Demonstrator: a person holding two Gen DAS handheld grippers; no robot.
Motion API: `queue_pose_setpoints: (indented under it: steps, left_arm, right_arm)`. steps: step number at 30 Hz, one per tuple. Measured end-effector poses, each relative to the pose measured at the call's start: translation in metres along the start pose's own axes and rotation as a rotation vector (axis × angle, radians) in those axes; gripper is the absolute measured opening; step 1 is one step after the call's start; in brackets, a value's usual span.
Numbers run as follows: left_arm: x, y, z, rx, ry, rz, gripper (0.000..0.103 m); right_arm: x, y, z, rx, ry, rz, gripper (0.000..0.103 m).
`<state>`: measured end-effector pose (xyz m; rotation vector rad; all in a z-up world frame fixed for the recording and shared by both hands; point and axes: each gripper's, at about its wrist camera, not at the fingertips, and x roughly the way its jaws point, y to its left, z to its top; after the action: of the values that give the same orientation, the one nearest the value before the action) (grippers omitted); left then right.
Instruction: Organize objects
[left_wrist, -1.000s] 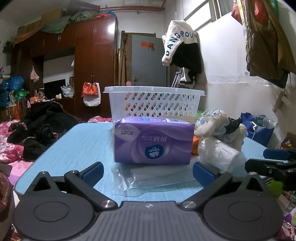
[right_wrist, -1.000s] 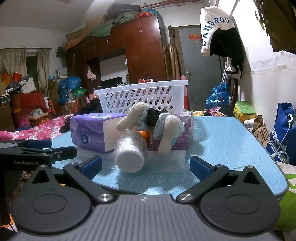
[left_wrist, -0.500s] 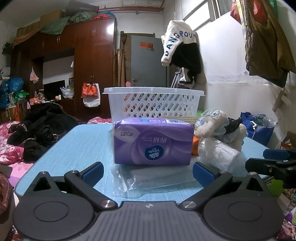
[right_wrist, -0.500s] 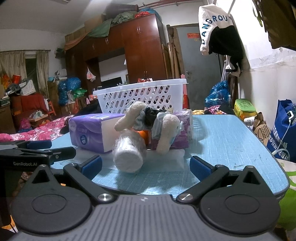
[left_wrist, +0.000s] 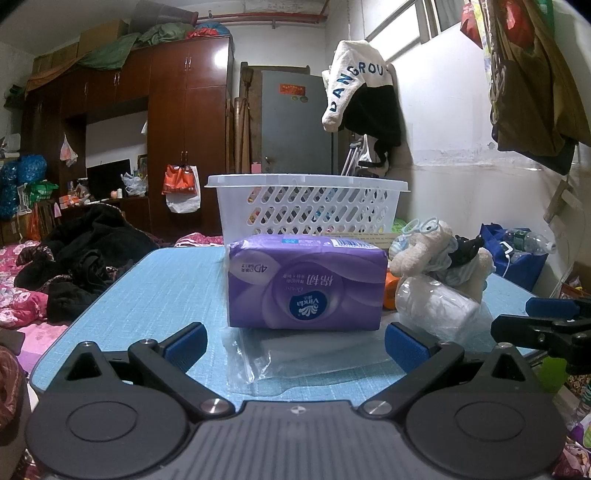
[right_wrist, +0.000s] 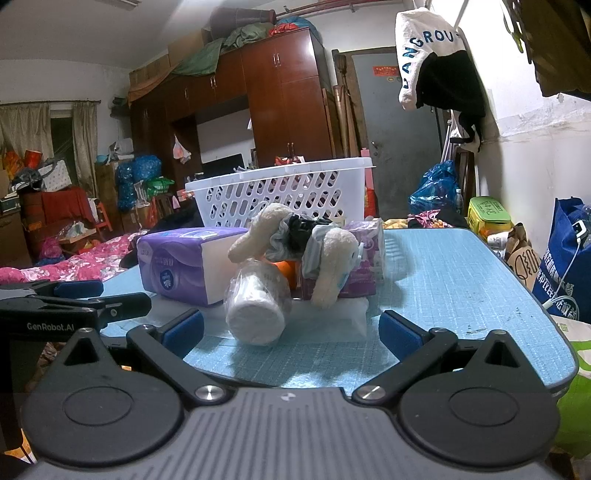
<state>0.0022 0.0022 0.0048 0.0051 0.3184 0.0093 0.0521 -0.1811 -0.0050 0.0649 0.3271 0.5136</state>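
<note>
1. A purple tissue pack (left_wrist: 306, 282) is seen lying on the blue table (left_wrist: 155, 295), directly ahead of the left gripper (left_wrist: 293, 341), with its near edge resting on a clear plastic bag (left_wrist: 280, 360) spread flat on the table.
2. Just to the right of the pack, a wrapped white roll (right_wrist: 256, 308) is found lying on its side, with a plush toy (right_wrist: 314, 251) draped over it and leaning against a smaller purple packet (right_wrist: 365, 258). Something orange (right_wrist: 286, 267) shows between them; it cannot be identified.
3. A white slotted basket (left_wrist: 308, 206) stands behind the group, near the far edge of the table. It is judged to be the intended receptacle; no loose item is seen inside from these views.
4. The left gripper is held wide apart and empty, short of the tissue pack.
5. The right gripper (right_wrist: 291, 332) is likewise spread wide and empty, aimed at the wrapped roll and not touching it.
6. Step in hand: it is judged that nothing is grasped and the approach to a first item is under way.
7. Next move: an advance is called for until the fingers straddle the chosen item. The roll's loose film and the toy resting on it are noted as likely to shift on lifting.
</note>
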Motion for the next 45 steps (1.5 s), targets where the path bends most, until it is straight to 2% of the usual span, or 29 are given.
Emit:
queue_pose_setpoints:
  steps: [45]
  left_arm:
    - [0.0004,-0.0028,-0.0019,0.011,0.011,-0.001,0.103]
  right_arm:
    - [-0.0011,-0.0020,0.0011,0.011,0.000,0.003,0.103]
